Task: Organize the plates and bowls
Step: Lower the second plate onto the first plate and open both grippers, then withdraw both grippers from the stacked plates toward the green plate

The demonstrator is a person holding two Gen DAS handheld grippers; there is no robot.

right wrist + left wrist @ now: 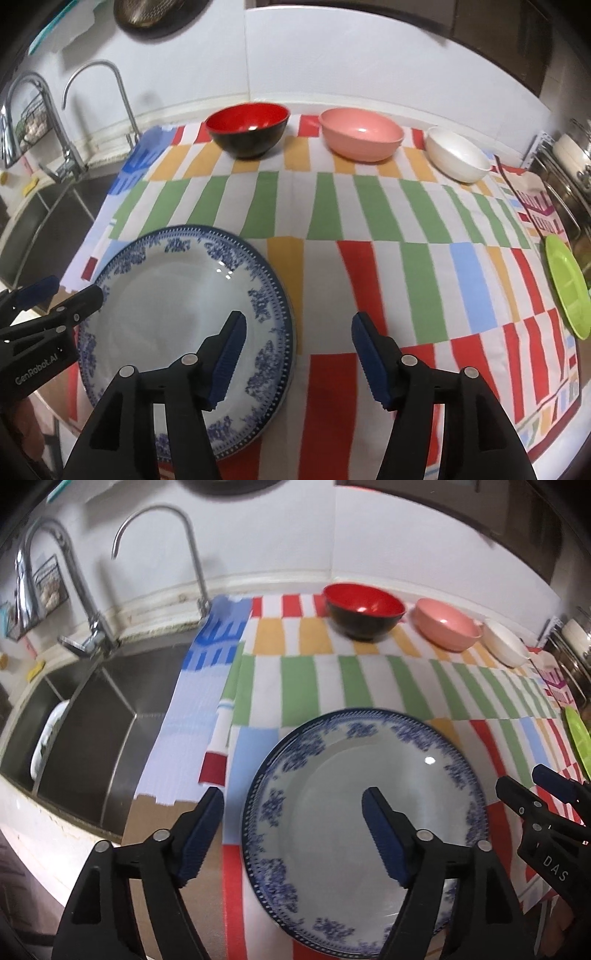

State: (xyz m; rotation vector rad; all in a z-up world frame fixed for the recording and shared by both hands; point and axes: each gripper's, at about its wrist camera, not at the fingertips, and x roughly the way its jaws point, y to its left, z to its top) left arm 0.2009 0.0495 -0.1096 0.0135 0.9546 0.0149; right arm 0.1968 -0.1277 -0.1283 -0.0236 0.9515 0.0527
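Glazed ceramic plate [364,812] | flat on striped cloth [369,206], near edge | rigid, heavy, slippery, breakable | grip at rim, opposite sides | left gripper [293,834] spread, empty | right gripper [297,356] spread, empty, straddling plate's right rim

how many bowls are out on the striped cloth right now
3, in a row along the cloth's far edge: red-and-black bowl leftmost, pink bowl in the middle, white bowl rightmost. None looks hidden.
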